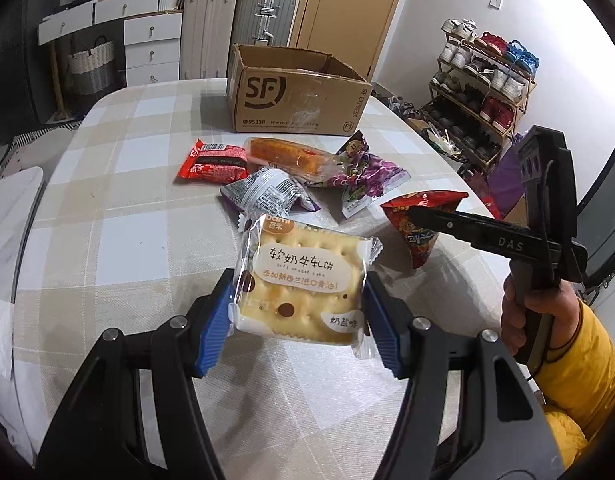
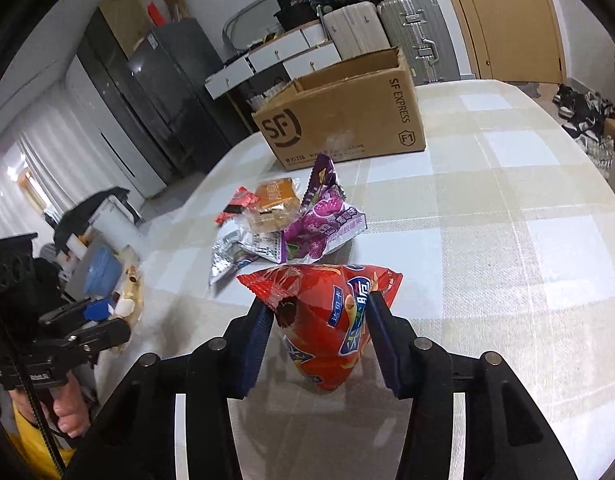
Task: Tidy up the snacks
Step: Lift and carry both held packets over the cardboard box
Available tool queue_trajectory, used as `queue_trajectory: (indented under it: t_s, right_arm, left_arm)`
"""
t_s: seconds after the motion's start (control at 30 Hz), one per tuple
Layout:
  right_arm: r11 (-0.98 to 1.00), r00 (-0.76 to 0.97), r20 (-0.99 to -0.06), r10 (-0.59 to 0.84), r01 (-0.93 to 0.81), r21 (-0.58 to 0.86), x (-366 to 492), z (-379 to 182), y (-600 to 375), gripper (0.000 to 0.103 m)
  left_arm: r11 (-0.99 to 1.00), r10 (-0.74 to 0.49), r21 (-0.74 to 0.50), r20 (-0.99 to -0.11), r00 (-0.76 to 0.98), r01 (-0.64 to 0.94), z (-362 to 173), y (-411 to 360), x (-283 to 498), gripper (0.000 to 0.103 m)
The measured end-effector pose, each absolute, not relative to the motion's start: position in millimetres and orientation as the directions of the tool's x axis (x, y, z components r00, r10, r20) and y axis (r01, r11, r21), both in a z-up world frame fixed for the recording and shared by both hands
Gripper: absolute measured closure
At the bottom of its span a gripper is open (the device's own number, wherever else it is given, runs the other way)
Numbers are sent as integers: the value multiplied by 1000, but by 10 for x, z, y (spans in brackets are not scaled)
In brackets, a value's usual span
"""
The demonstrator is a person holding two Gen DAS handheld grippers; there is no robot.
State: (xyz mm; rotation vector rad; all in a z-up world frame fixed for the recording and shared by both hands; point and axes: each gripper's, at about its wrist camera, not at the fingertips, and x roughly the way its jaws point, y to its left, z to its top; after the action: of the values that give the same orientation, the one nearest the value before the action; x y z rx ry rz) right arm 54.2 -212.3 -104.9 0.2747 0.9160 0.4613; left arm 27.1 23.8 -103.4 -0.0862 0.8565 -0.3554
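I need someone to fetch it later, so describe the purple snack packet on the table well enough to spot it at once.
Start at the open cardboard box standing on the checked tablecloth. Just in front of it lies a small heap of snack packets. The purple snack packet is at the heap's right end beside the clear-wrapped orange cake, and is the only one printed with grapes.

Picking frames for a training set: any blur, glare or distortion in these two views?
Left wrist: sharp; cracker pack text readable; fisheye bends the table edge, corners black. Right wrist: red bag sharp, glare on its wrapper; curtains at far left overexposed; the box leans with the curvature.
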Motion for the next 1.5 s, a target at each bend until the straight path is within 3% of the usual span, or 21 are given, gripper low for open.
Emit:
queue_trajectory:
  t_s: [0.33, 0.57, 0.77, 1.07, 1.5]
  right_arm:
    - [828, 557, -619, 554, -285, 484, 337, -812, -2309, 56]
    - [811, 599, -554, 578, -349, 469, 189, -349, -2317, 56]
    - [779, 616, -485, 622, -417, 469, 35, 25, -2283, 56]
    - [746, 591, -462, 662, -458, 484, -132, 143, -2134, 56]
    - [720, 605, -395, 691, -535, 442, 291, 818, -1966, 56]
  left_arm:
    - [951, -308, -229, -697, 648, 206, -792, 318, 179, 44]
    - [953, -301, -217, -663, 685, 210, -531, 271, 114, 44]
    - [943, -317, -278, -592, 740, 181, -247, 352, 30, 44]
    - [941, -315, -290, -555, 770, 175, -43, 340, -186, 44]
    - [937, -343, -241, -478, 809, 255, 559, 336, -79, 44]
